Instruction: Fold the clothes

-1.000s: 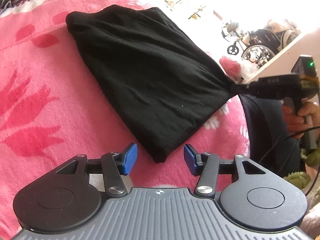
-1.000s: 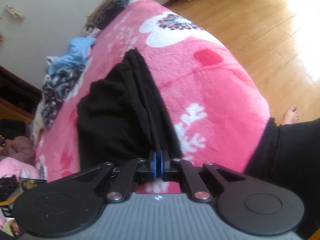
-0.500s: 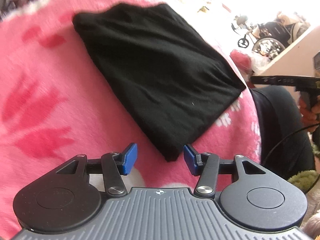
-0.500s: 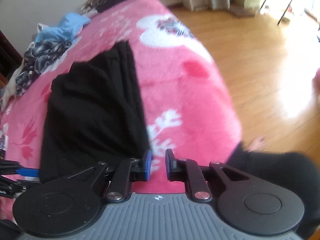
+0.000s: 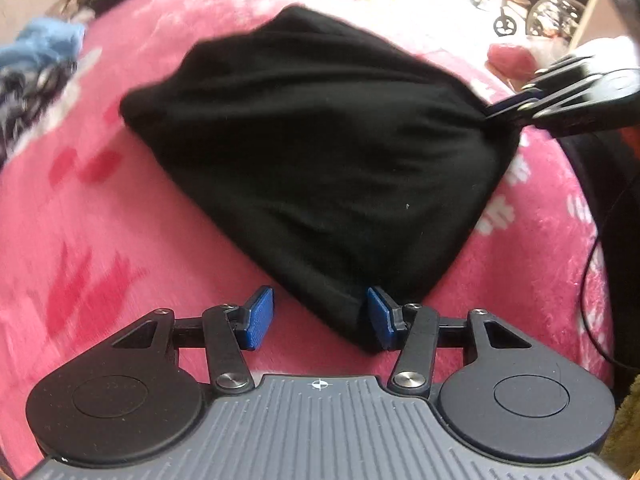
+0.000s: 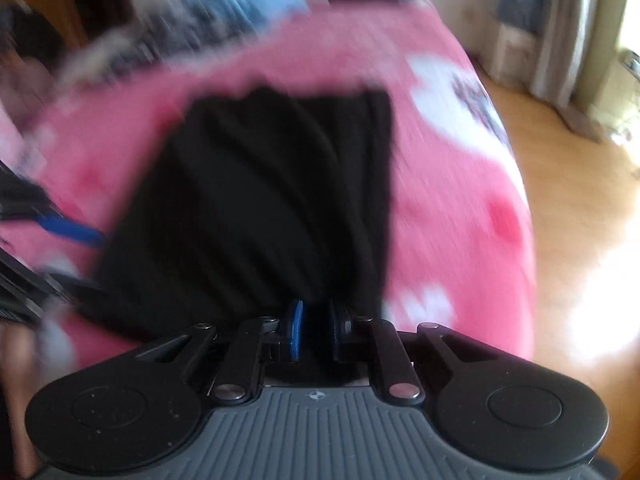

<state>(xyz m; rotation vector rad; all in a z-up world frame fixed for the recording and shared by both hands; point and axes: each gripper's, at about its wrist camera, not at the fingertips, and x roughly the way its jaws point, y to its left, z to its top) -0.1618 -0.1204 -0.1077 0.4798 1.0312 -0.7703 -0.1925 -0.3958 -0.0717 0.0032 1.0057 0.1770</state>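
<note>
A folded black garment (image 5: 320, 152) lies on the pink blanket (image 5: 100, 220). My left gripper (image 5: 320, 318) is open, and the garment's near corner reaches between its blue pads, against the right one. In the left wrist view my right gripper (image 5: 500, 114) pinches the garment's far right corner, and the cloth is drawn to a point there. The blurred right wrist view shows the right gripper (image 6: 316, 328) with its jaws closing and black cloth (image 6: 260, 200) bunched between the pads. A blue fingertip (image 6: 72, 234) of the left gripper shows at that view's left edge.
A pile of blue and patterned clothes (image 5: 36, 52) lies at the bed's far left. The bed's edge drops to a wooden floor (image 6: 580, 240) on the right. A person's dark-clothed body (image 5: 600, 220) and a cable stand beside the right corner. A wheelchair (image 5: 552, 12) is far behind.
The right gripper let go of the corner, rolled, and came back with cloth between its pads. The left gripper moved up, so the near corner now sits between its pads.
</note>
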